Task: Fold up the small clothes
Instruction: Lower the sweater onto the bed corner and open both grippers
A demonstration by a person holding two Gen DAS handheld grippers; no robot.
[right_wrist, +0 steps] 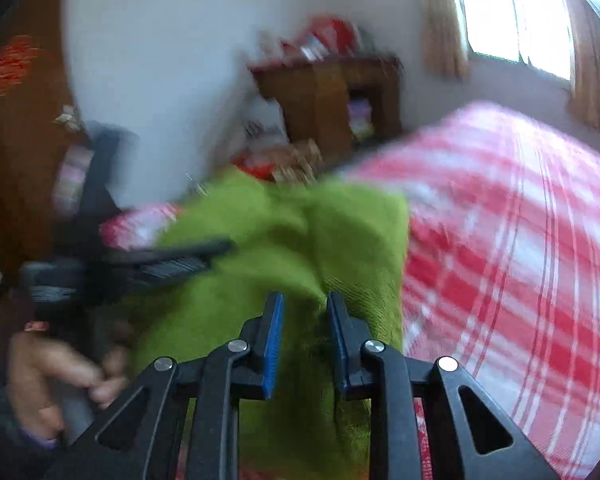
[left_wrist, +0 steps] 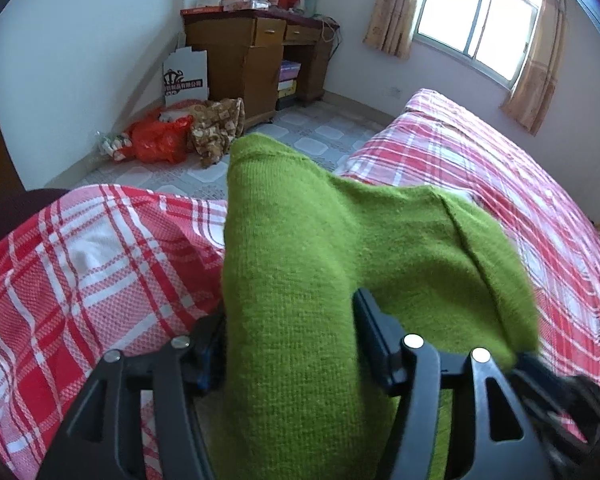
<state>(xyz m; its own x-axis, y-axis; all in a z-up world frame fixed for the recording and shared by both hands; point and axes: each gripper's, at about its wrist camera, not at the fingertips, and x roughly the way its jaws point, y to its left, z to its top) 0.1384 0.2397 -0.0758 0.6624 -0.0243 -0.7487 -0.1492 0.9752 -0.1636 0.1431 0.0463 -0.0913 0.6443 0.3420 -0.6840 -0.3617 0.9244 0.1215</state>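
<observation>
1. A green knit garment (left_wrist: 300, 280) lies on a bed covered with a red-and-white plaid sheet (left_wrist: 80, 272), bunched into a thick roll with a flap spreading to the right.
2. In the left wrist view the left gripper (left_wrist: 288, 328) straddles the rolled part of the knit. Its fingers stand spread, one on each side of the roll; the right finger (left_wrist: 374, 332) sits against the fabric, the left one is partly hidden behind it. Whether the pads press in cannot be told — the cloth bulges freely above them.
3. In the right wrist view, which is blurred, the right gripper (right_wrist: 304, 332) points down at the same garment (right_wrist: 284, 240). Its blue-padded fingers (right_wrist: 272, 344) stand only a narrow gap apart, with a ridge of green knit rising between them; the pads look close to the fold, but firm pinching is not clear.
4. To the left in that view the other gripper (right_wrist: 172, 260) lies across the knit, and a hand (right_wrist: 56, 368) holds its grip.
5. Beyond the bed stand a wooden desk (left_wrist: 256, 52) piled with boxes, a red bag (left_wrist: 160, 140) on the tiled floor, and a curtained window (left_wrist: 476, 24).
</observation>
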